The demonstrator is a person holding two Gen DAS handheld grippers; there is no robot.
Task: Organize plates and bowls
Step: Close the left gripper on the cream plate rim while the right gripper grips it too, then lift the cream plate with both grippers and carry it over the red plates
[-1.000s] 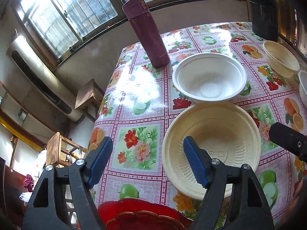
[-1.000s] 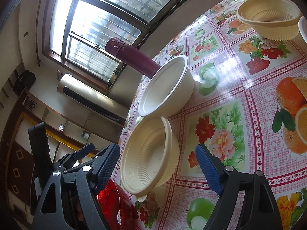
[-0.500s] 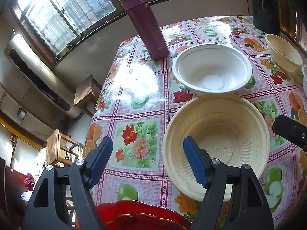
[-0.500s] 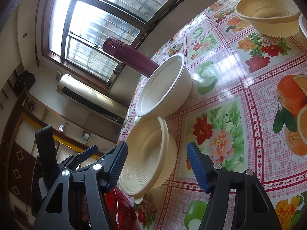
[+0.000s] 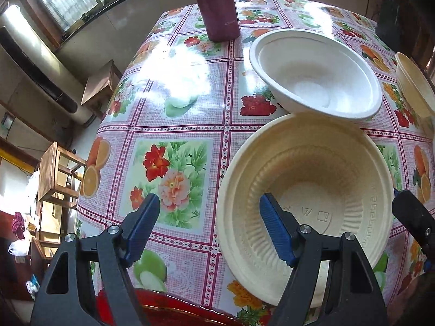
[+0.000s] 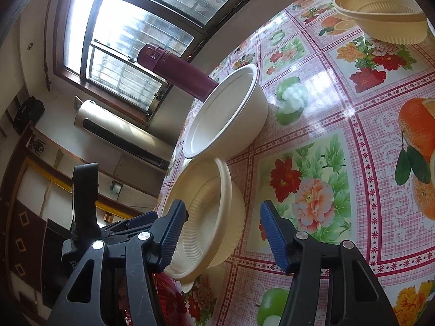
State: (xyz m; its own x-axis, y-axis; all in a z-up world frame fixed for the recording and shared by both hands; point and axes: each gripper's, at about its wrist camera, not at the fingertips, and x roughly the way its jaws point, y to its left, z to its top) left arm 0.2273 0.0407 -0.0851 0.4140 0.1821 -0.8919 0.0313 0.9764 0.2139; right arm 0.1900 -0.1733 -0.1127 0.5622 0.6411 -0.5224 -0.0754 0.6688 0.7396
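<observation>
Between the black-framed, blue-padded jaws of the left gripper (image 5: 208, 229) sits a cream ribbed bowl (image 5: 304, 187); beyond it a plain white bowl (image 5: 315, 73) and a maroon flask (image 5: 217, 5). The worktop (image 5: 174, 141) wears a pink-checked cloth printed with red flowers, oranges and green apples. Below the jaws, a red plate (image 5: 174, 309).

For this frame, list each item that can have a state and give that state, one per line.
left gripper: open, straddling the near cream bowl's rim
right gripper: open, straddling the same bowl's wall
near cream bowl: upright, empty
white bowl: upright, empty
far cream bowl: upright
maroon flask: standing, lid shut
</observation>
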